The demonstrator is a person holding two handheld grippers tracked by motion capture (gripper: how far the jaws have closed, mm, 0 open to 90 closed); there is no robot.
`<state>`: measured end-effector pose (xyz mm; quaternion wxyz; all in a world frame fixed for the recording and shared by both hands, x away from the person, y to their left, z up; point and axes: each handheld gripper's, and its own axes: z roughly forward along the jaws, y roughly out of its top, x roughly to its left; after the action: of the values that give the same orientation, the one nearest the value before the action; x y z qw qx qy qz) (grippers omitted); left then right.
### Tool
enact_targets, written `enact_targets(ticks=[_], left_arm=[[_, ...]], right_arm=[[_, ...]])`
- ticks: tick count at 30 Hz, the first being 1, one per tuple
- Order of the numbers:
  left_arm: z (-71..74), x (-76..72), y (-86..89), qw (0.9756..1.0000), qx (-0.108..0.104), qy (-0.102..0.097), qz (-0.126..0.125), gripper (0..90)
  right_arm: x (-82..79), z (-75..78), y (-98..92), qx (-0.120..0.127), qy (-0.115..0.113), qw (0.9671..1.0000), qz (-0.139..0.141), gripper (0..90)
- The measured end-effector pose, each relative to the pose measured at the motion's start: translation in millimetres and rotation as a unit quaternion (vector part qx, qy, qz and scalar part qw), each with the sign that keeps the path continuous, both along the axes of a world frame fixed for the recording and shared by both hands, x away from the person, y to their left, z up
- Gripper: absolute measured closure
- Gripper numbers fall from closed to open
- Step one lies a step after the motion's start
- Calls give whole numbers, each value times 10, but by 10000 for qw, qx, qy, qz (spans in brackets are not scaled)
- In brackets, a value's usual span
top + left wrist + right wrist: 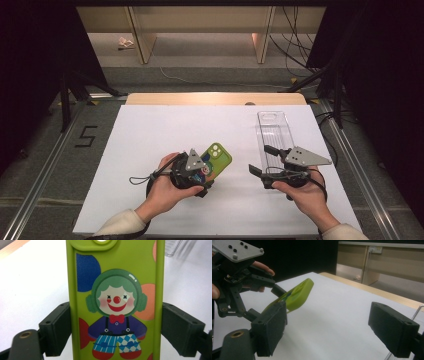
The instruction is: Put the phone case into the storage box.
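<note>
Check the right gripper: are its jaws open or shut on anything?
Open and empty. In the right gripper view the right gripper shows two black pads standing wide apart with bare white table between them.

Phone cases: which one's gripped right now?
The green clown-print case, clamped by its edges in the left gripper. The clear case lies flat on the table beyond the open right gripper.

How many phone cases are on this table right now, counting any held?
2: the green case is clamped in the left gripper above the white table; the clear case lies far right.
</note>
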<state>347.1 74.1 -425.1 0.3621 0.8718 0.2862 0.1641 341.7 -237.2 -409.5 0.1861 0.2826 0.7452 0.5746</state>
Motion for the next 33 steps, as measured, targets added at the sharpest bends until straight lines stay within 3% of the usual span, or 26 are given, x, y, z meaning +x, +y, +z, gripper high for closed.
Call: enact_targets(ticks=[33], left_arm=[[-43, -30, 25, 9992, -268, -306, 34, 164]], right_arm=[[138, 42, 399, 149, 162, 9996, 195, 155]])
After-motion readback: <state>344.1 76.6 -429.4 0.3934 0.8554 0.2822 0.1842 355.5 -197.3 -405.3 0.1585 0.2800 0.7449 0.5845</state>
